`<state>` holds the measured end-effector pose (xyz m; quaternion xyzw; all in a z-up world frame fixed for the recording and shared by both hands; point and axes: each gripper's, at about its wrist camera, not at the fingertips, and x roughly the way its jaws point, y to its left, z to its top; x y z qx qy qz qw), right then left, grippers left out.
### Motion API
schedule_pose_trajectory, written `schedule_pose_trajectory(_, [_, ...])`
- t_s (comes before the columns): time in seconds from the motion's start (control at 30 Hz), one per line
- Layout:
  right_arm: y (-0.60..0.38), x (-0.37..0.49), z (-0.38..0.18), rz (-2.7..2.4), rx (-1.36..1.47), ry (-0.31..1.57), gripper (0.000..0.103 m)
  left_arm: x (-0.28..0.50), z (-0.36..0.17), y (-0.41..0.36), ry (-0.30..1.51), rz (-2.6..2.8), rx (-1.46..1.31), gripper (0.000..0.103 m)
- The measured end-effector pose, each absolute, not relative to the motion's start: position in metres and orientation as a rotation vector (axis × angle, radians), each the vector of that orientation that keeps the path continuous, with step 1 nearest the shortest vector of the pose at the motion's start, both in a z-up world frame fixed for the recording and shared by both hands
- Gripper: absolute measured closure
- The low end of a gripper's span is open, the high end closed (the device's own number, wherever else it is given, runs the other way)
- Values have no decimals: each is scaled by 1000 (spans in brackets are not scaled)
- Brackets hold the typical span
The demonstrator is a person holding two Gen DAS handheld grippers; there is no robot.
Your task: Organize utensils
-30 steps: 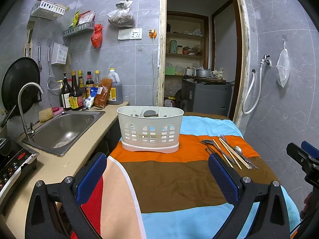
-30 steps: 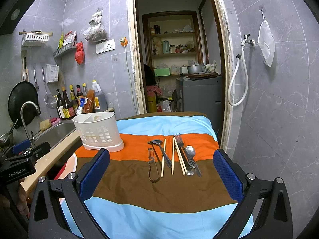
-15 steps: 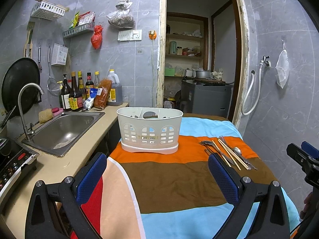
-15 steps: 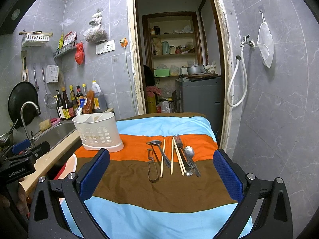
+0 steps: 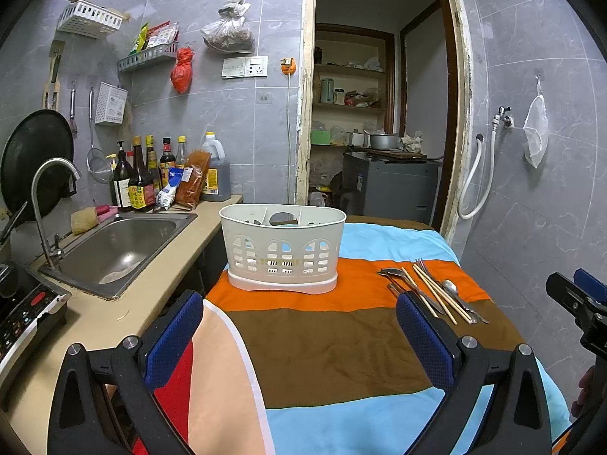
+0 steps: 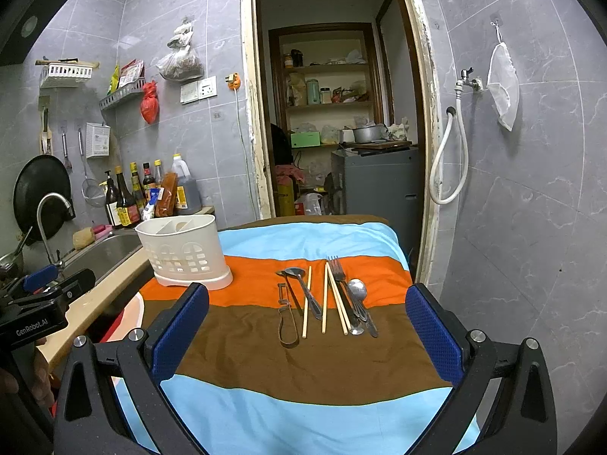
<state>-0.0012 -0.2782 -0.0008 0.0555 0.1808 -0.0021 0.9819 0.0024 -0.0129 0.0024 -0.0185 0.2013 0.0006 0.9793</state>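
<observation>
Over on the far left, a steel sink [image 5: 114, 250] with a curved tap sits in a beige counter, with dark sauce bottles [image 5: 136, 178] lined up against the grey tiled wall behind it. Just right of that is the table, covered in a striped cloth [image 6: 303, 364] of blue, orange and brown bands.

On the orange band stands a white plastic utensil caddy [image 5: 282, 252] with arched cut-outs and dividers inside, upright; can't really tell what's in it, if anything.

The left gripper [image 5: 299, 345] hovers over the near part of the cloth, blue-padded jaws spread wide, holding nothing. It points roughly at the caddy.

Further right, the utensils lie side by side across the orange and brown bands: a metal peeler [image 6: 286, 322] nearest the left, then a small metal ladle-type spoon [image 6: 299, 284], loose wooden chopsticks [image 6: 326, 299], a metal fork [image 6: 339, 276] and a metal spoon [image 6: 357, 292]. The fork, spoon and a couple of chopsticks overlap; the rest are just beside each other.

The right gripper [image 6: 309, 337] hangs over the near side of that row, jaws also wide apart and empty, not touching any of it.
</observation>
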Motion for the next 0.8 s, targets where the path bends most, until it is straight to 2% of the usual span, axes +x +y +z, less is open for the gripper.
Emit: schedule_pose_trajectory(0.8, [-290, 4, -6, -8, 112, 369, 1, 16, -3, -22, 414, -10, -38, 1])
